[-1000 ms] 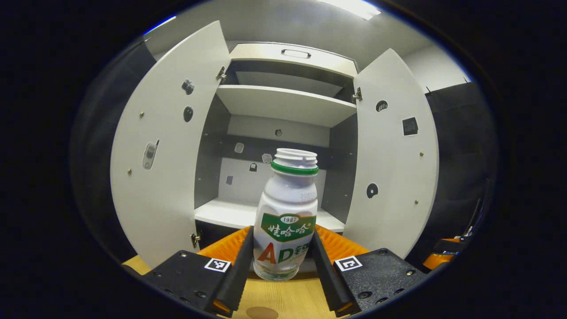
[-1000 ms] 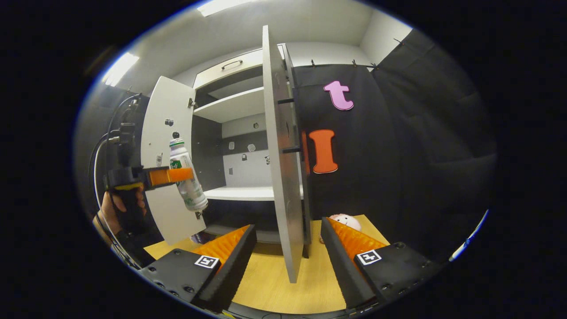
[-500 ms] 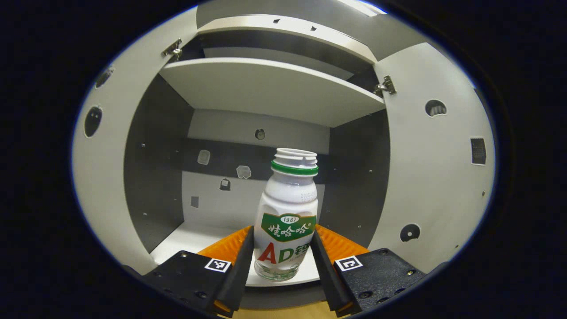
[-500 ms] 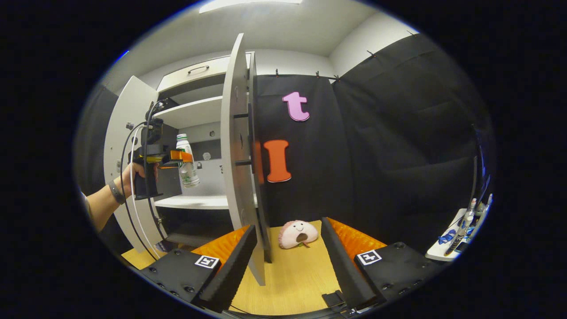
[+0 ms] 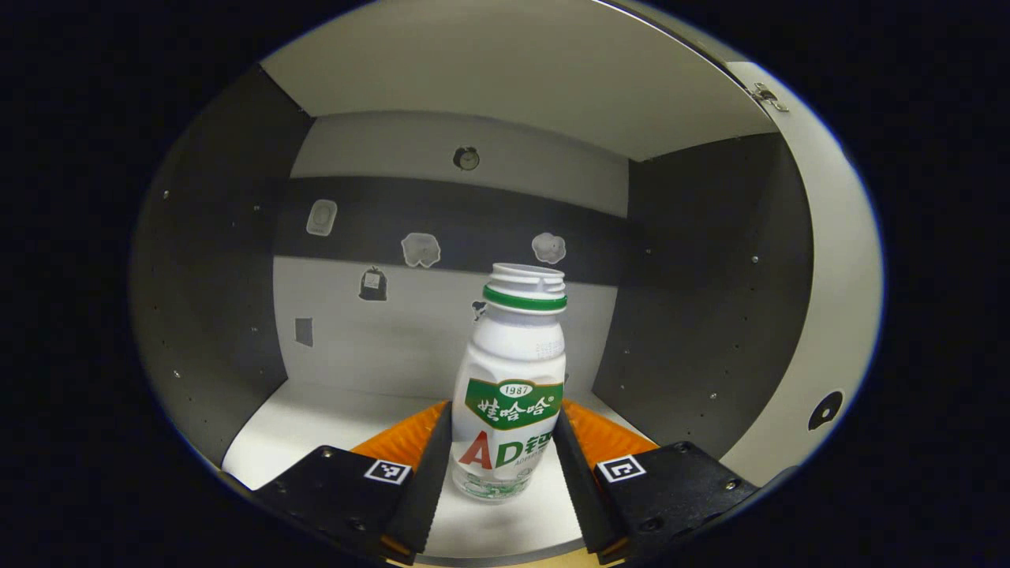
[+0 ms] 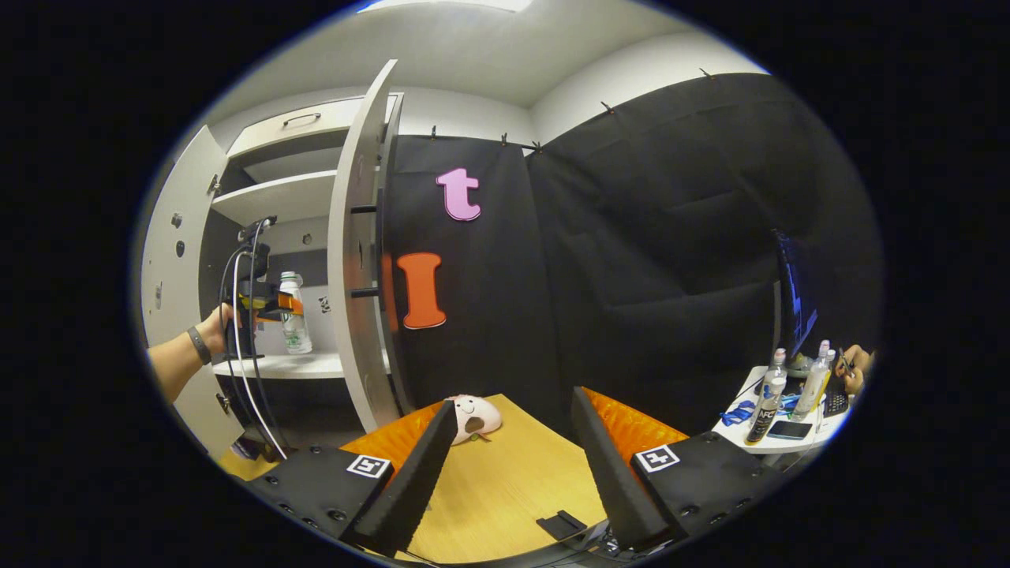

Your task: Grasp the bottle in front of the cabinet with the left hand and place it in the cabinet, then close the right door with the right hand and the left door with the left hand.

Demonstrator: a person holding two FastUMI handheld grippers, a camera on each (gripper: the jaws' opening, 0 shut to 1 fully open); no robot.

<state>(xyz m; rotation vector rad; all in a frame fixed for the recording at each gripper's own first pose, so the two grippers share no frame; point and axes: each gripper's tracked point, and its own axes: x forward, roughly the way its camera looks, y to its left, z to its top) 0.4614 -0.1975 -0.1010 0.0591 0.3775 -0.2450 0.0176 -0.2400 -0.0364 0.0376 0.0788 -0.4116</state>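
A white plastic bottle [image 5: 514, 355] with a green neck ring and no cap stands upright between my left gripper's [image 5: 503, 454] fingers, which press on its lower sides. It is inside the cabinet's lower compartment, just over the white shelf floor [image 5: 316, 430]; I cannot tell whether its base touches. In the right gripper view the left gripper [image 6: 264, 304], held by a hand, reaches into the cabinet with the bottle [image 6: 293, 323]. The right door [image 6: 355, 260] stands open edge-on and the left door [image 6: 162, 252] is swung open. My right gripper [image 6: 513, 465] is open and holds nothing, over the wooden table [image 6: 505, 489].
A pink plush toy [image 6: 471, 416] lies on the table near the right door's foot. A small black piece [image 6: 563, 524] lies at the table's front edge. A side table [image 6: 777, 443] at far right carries bottles and a phone. The upper shelf [image 5: 505, 71] spans above the bottle.
My left gripper has carried the bottle forward from in front of the cabinet into its lower compartment. The right gripper has turned rightward, away from the right door's edge.
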